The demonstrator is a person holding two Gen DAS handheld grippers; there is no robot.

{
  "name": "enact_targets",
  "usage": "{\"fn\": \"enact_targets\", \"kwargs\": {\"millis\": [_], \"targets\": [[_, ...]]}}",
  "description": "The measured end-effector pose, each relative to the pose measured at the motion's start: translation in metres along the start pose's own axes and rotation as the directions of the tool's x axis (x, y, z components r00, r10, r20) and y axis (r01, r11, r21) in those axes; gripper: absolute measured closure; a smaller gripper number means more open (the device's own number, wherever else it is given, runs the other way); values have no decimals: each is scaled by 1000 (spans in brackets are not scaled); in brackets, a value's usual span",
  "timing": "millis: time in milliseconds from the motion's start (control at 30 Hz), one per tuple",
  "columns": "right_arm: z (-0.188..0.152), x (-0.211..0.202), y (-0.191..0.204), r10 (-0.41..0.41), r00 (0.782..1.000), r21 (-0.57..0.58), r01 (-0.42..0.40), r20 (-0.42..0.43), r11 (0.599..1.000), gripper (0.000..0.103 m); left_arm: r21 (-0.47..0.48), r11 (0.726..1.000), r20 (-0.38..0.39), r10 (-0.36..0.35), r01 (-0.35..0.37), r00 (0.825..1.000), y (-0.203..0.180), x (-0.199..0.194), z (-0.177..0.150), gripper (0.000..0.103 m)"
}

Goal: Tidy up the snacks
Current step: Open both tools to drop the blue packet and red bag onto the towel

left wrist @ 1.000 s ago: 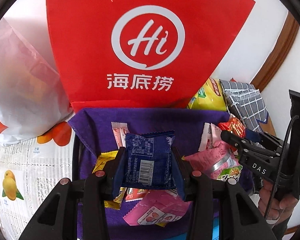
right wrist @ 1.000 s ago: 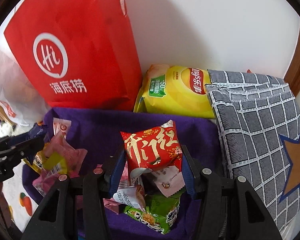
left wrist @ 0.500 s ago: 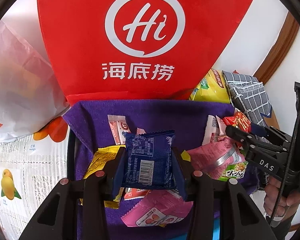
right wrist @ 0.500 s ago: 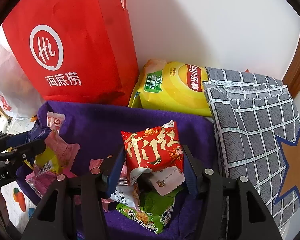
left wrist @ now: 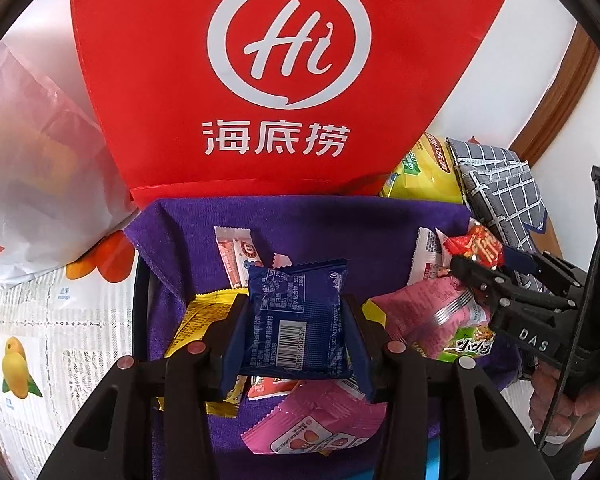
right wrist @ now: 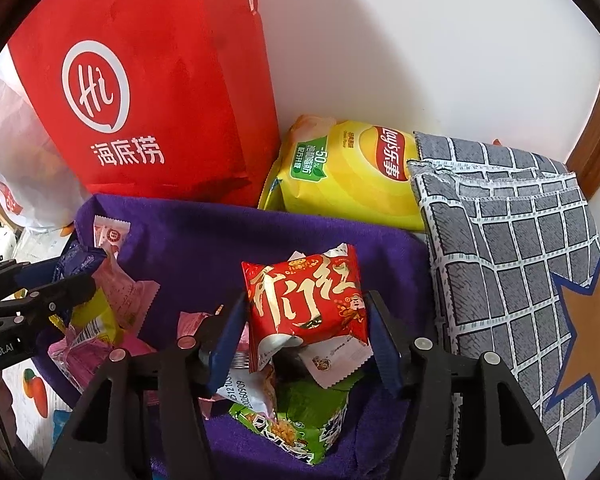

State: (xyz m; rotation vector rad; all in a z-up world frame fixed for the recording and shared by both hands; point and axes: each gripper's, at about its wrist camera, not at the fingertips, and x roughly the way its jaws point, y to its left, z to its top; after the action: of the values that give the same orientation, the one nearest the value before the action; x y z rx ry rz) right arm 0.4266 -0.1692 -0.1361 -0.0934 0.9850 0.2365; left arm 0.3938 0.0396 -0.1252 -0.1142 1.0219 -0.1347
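My left gripper (left wrist: 296, 320) is shut on a dark blue snack packet (left wrist: 298, 316) with a barcode, held above a purple cloth (left wrist: 308, 220) strewn with pink (left wrist: 320, 428), yellow (left wrist: 198, 320) and green (left wrist: 466, 344) packets. My right gripper (right wrist: 304, 320) is shut on a red snack packet (right wrist: 304, 300) with gold characters, over the same purple cloth (right wrist: 204, 240). The right gripper with its red packet (left wrist: 478, 246) shows at the right of the left wrist view. The left gripper's fingers (right wrist: 52, 292) show at the left of the right wrist view.
A tall red paper bag (left wrist: 284, 80) stands behind the cloth against a white wall. A yellow chip bag (right wrist: 348, 172) and a grey grid-pattern fabric bag (right wrist: 512, 256) lie at the right. A white plastic bag (left wrist: 32, 160) sits at the left on fruit-printed paper (left wrist: 40, 340).
Both grippers have moved forward, closer to the red bag and the far edge of the cloth, each still holding its packet.
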Motion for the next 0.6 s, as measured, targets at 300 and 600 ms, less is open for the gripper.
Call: {"fn": "enact_targets", "kwargs": {"millis": [300, 600], "targets": [[-1, 4, 5, -4, 1000, -20, 4, 2, 1000, 41, 14, 1000, -16, 9, -8, 1000, -4, 6, -1, 52], [-1, 3, 4, 5, 1000, -17, -5, -20, 1000, 38, 12, 1000, -11, 8, -8, 1000, -3, 4, -1, 39]]}}
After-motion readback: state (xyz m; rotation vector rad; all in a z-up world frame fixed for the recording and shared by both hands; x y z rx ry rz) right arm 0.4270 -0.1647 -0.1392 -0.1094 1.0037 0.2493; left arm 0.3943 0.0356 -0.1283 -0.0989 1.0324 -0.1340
